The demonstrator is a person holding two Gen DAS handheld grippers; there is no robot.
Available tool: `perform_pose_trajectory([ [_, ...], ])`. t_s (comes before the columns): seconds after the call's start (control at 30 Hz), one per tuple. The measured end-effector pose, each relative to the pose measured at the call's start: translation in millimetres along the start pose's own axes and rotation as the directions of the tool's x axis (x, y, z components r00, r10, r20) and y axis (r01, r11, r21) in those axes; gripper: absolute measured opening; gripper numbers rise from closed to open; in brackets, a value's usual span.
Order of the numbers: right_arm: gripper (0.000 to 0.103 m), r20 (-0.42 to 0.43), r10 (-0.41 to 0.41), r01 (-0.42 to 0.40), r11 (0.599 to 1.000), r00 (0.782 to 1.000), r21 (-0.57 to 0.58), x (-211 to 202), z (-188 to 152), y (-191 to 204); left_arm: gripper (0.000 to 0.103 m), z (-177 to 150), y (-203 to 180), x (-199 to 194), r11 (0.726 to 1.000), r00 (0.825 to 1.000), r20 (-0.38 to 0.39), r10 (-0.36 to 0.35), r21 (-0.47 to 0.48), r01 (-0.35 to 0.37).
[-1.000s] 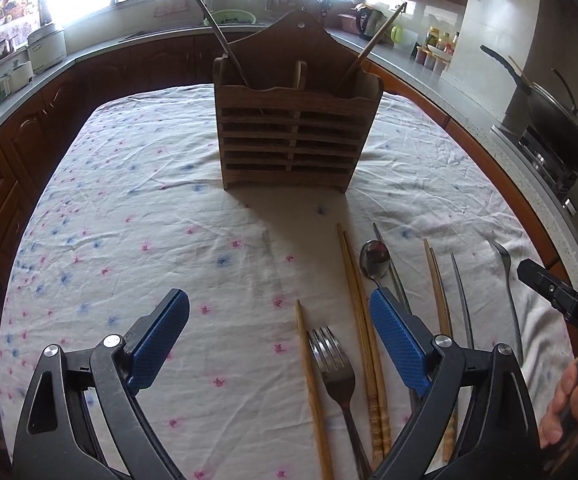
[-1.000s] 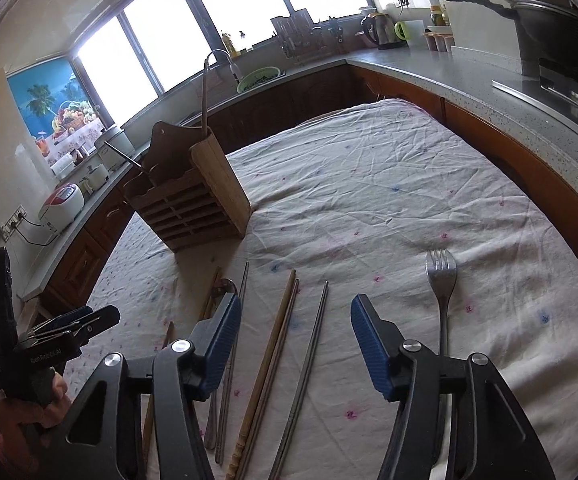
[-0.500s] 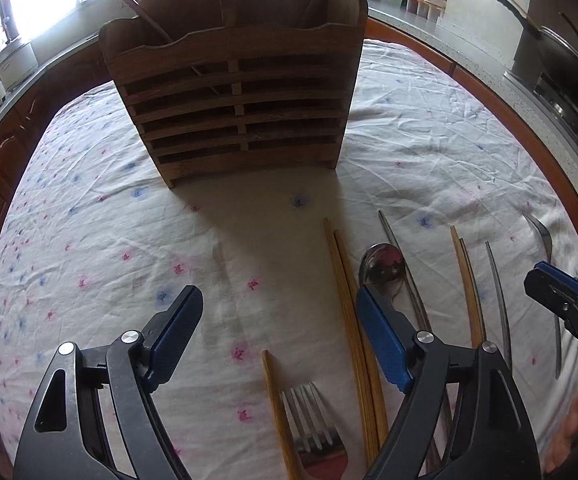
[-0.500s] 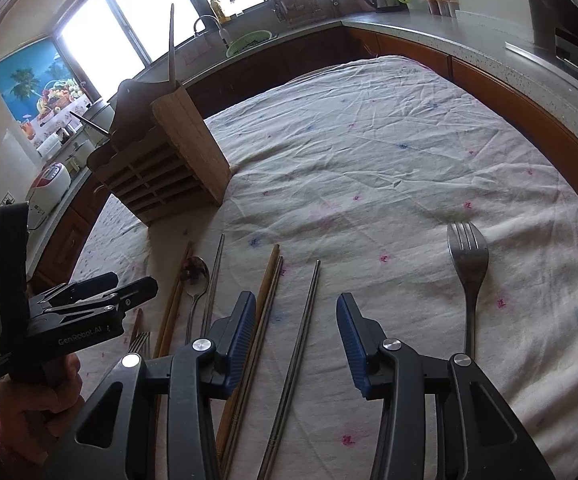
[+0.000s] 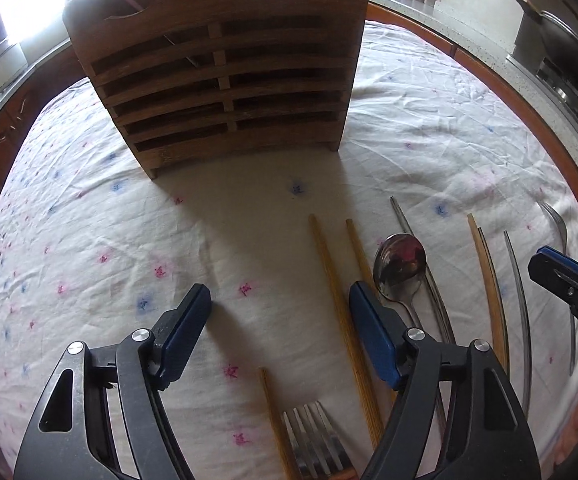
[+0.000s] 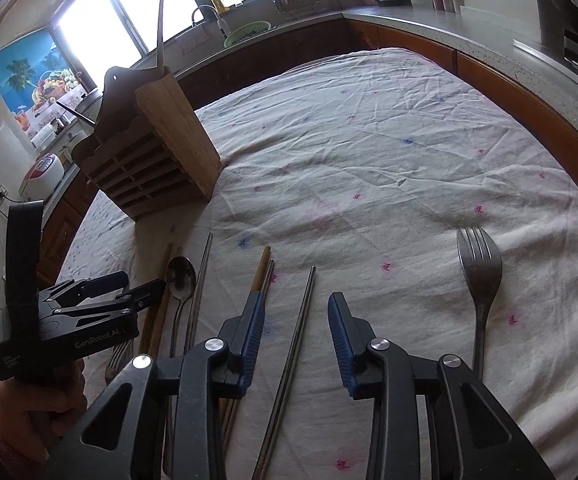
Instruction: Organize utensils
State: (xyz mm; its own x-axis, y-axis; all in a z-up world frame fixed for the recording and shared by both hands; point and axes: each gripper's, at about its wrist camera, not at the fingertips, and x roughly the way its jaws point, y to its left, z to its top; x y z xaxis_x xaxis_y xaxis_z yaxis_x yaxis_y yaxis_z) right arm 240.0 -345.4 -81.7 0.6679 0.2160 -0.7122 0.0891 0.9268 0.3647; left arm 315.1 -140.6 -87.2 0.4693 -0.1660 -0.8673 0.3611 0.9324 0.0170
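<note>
I have been narrowing my right tool (image 6: 295, 334) around the steel chopstick (image 6: 298, 330), pads not yet touching, while my left tool (image 5: 279, 326), also closing in, straddles a wooden chopstick (image 5: 335, 294), both empty.

Utensils lie side by side on the tablecloth (image 5: 89, 240) before the wooden holder (image 5: 225, 76).

**Left gripper over the wooden chopsticks**

The left gripper (image 5: 279, 312) (jaws apart, just been closing) straddles a wooden chopstick (image 5: 339, 304) on the flowered cloth (image 5: 89, 240), a spoon (image 5: 399, 262) just outside it, the slatted wooden holder (image 5: 225, 80) beyond.
</note>
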Motion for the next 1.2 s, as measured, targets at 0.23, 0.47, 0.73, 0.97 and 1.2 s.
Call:
perform_pose_trajectory([
  [0.23, 0.018, -0.025, -0.052, 0.051, 0.998, 0.998, -0.034, 15, 3, 4, 0.065, 13, -2, 6, 1.000, 1.000, -0.003, -0.011, 0.001, 0.011],
  [0.47, 0.015, -0.030, -0.125, 0.121, 0.987, 0.992, -0.105, 34, 12, 16, 0.045, 23, -14, 10, 1.000, 1.000, 0.009, -0.015, 0.020, 0.015],
  [0.73, 0.004, -0.031, -0.106, 0.102, 0.988, 0.994, -0.112, 33, 12, 18, 0.007, 24, -25, 5, 0.998, 0.998, 0.026, -0.060, 0.028, 0.060],
  [0.97, 0.004, 0.014, 0.025, -0.024, 0.998, 1.000, -0.064, -8, 17, 23, 0.005, 12, 8, -46, 0.978, 0.977, 0.104, -0.188, -0.076, 0.196],
  [1.2, 0.004, 0.087, 0.104, -0.097, 0.992, 0.991, -0.085, -52, 25, 41, 0.004, -9, 30, -104, 0.964, 0.955, 0.197, -0.221, -0.104, 0.244],
])
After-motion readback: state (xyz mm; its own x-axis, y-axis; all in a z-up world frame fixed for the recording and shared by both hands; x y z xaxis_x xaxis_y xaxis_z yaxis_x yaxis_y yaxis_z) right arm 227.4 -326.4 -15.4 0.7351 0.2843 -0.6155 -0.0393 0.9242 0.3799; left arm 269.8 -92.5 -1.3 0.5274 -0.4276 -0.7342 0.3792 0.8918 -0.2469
